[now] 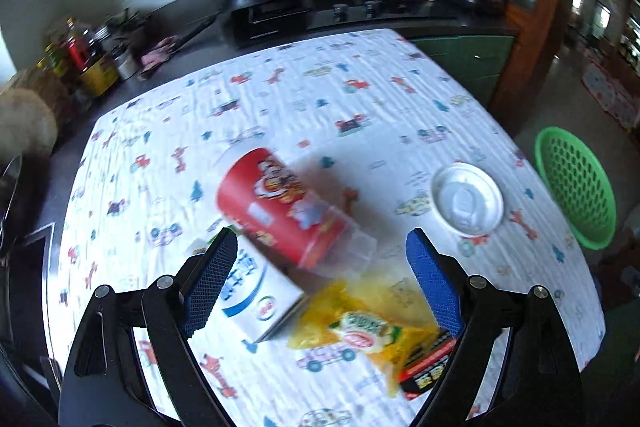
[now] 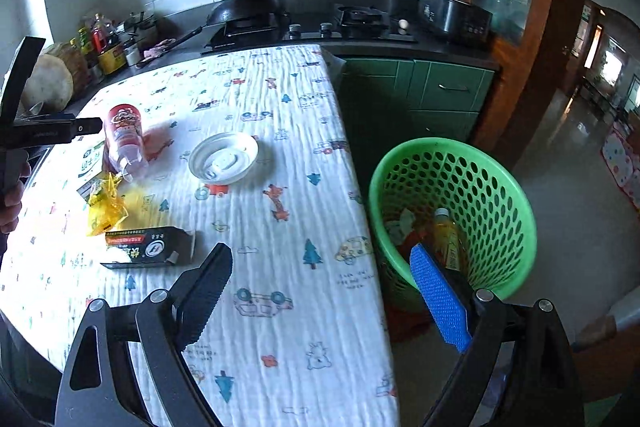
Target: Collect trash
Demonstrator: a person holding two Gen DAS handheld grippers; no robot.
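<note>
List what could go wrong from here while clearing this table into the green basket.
1. The red cup lies tipped on the milk carton and yellow wrapper; grabbing any one may drag or roll the others.
2. The open left gripper hangs over that crowded pile, so it may pinch two things at once.
3. The green basket sits below the table edge; a drop from the table side could miss its rim.
</note>
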